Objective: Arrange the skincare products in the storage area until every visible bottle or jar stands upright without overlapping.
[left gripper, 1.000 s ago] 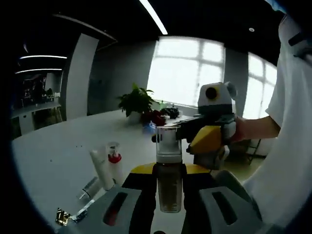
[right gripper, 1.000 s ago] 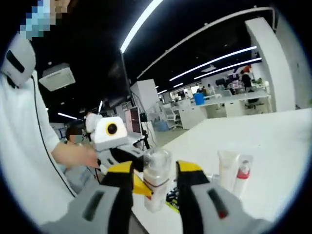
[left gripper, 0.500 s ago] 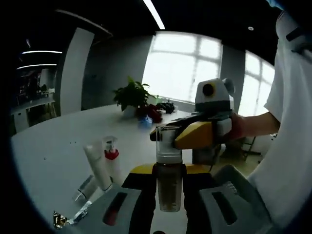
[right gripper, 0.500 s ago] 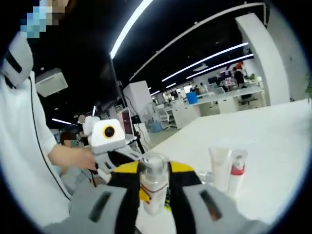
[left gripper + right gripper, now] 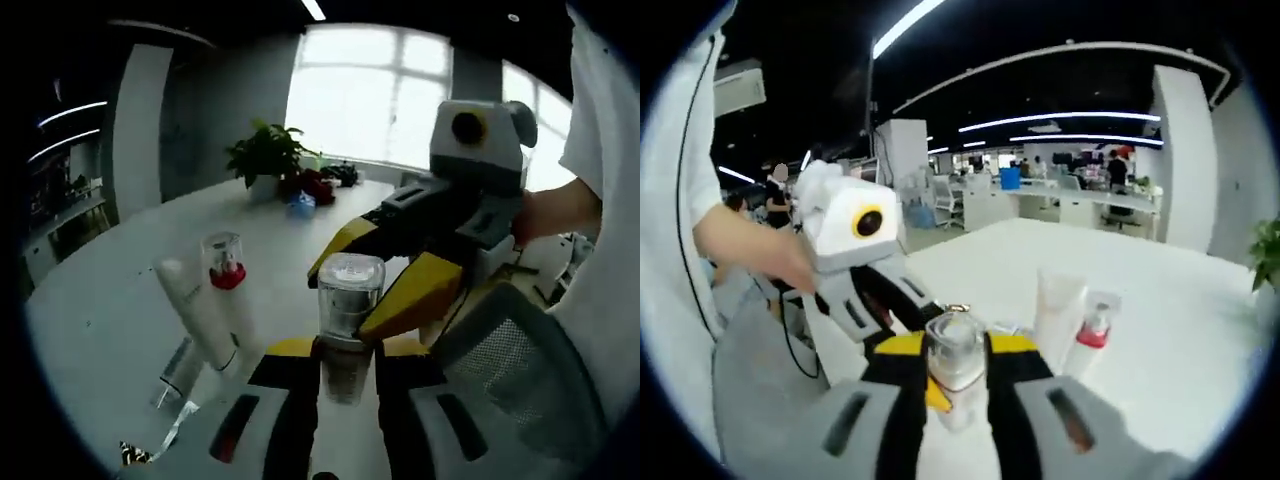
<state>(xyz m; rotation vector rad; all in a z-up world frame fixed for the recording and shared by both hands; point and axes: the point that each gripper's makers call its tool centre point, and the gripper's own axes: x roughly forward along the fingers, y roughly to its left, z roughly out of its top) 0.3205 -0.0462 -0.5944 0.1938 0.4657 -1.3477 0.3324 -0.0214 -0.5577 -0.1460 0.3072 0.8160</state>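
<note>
A small bottle (image 5: pixel 345 345) with brownish contents and a clear cap (image 5: pixel 350 288) stands upright between the jaws of my left gripper (image 5: pixel 345 362), which is shut on its body. My right gripper (image 5: pixel 372 272) comes in from the right, its yellow jaws closed on the cap. In the right gripper view the same cap (image 5: pixel 955 350) sits between the jaws of my right gripper (image 5: pixel 956 362), and the left gripper (image 5: pixel 880 300) reaches in from the left. A white tube (image 5: pixel 198 315) and a red-collared pump bottle (image 5: pixel 225 275) stand on the white table (image 5: pixel 110 310); the tube (image 5: pixel 1058 310) and pump bottle (image 5: pixel 1092 335) also show in the right gripper view.
A small vial (image 5: pixel 178 368) and a gold wrapper (image 5: pixel 133 455) lie on the table near the tube. A potted plant (image 5: pixel 265 155) stands at the far edge. A grey mesh chair (image 5: pixel 510 370) is at the right. A person's hand (image 5: pixel 755 255) holds the left gripper.
My right gripper's jaws have closed on the bottle's cap. Both cameras have tilted, so the tube and pump bottle look nearer. The left gripper keeps its hold on the bottle.
</note>
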